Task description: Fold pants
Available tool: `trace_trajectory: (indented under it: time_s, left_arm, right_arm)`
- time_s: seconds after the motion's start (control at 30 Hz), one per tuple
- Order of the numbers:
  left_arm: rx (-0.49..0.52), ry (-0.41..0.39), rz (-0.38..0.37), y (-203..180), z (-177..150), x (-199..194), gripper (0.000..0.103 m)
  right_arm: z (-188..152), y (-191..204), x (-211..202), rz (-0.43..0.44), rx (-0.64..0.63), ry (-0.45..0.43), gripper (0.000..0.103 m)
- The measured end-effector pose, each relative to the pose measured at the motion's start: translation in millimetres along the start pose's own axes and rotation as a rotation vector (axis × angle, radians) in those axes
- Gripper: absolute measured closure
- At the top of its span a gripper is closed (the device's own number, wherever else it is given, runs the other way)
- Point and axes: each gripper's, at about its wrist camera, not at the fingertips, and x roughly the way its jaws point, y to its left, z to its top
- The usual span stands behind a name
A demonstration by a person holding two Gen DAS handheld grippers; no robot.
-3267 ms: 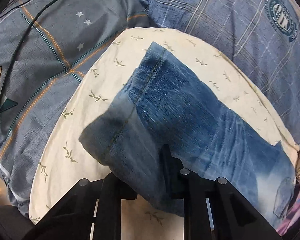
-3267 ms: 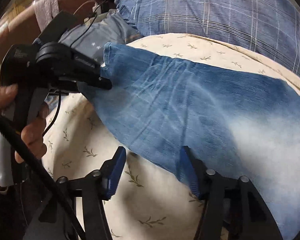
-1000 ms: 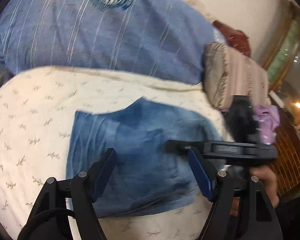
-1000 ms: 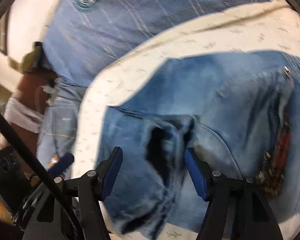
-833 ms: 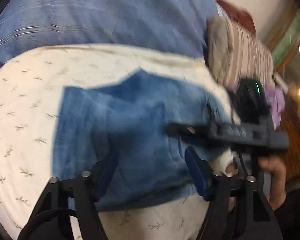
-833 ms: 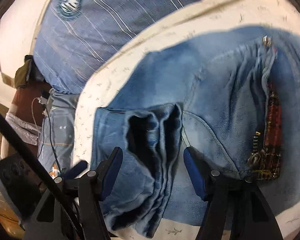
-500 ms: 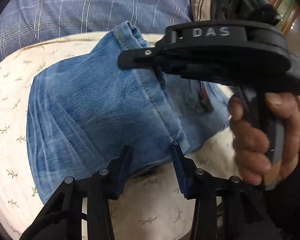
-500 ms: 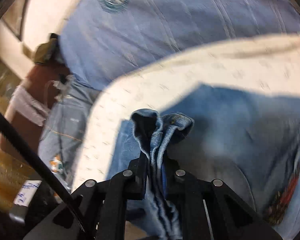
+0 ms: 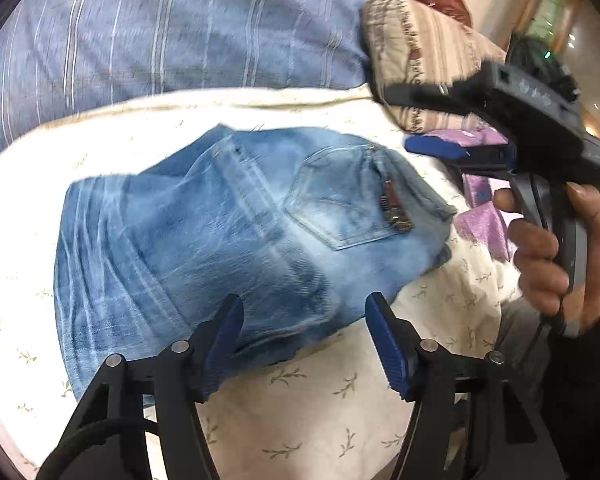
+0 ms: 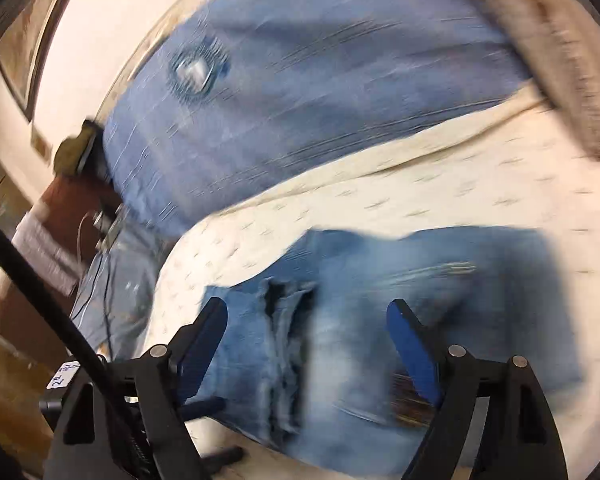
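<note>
Left gripper [image 9: 304, 316]: jaws spread and opening, blue pads clear of the cloth, near hem of the folded jeans [image 9: 236, 232] seen between and beyond them, nothing gripped. Right gripper [image 10: 306, 336]: jaws likewise wide and opening, released, pads apart from the denim below; bunched fold of the jeans [image 10: 340, 320] visible in the gap, untouched. Right-wrist view heavily blurred; fine detail not readable.

Jeans: folded into a compact stack, lying flat on the cream leaf-print sheet [image 9: 324, 412]. Back pocket [image 9: 340, 204] facing up, with a red-and-dark patch [image 9: 394, 210] at its edge. Waistband end toward the right of the left-wrist view, fold edge toward the left.

Right hand [image 9: 556, 256]: wrapped round the grey handle of the right gripper [image 9: 440, 120], held above and to the right of the jeans, not touching them.

Surroundings: blue striped bedding [image 9: 180, 28] with a round emblem behind the sheet; beige striped cushion [image 9: 420, 52] at upper right; purple fabric [image 9: 480, 184] just beside the waistband end.
</note>
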Motion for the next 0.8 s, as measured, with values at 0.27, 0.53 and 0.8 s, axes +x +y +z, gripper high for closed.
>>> trace_trajectory:
  time_s: [0.27,0.53,0.8]
  left_arm:
    - [0.284,-0.024,0.144,-82,28,17,0.031]
    - [0.476,0.064,0.139,-149,36,92,0.029]
    - [0.663,0.086,0.282,-188,25,171,0.038]
  right_arm:
    - [-13,-119,-35,-0.123,0.395,0.030,0.021]
    - [-36,-154,-53,-0.076,0.502,0.028,0.021]
    - [-46,-189,-37,0.051,0.643,0.101,0.021]
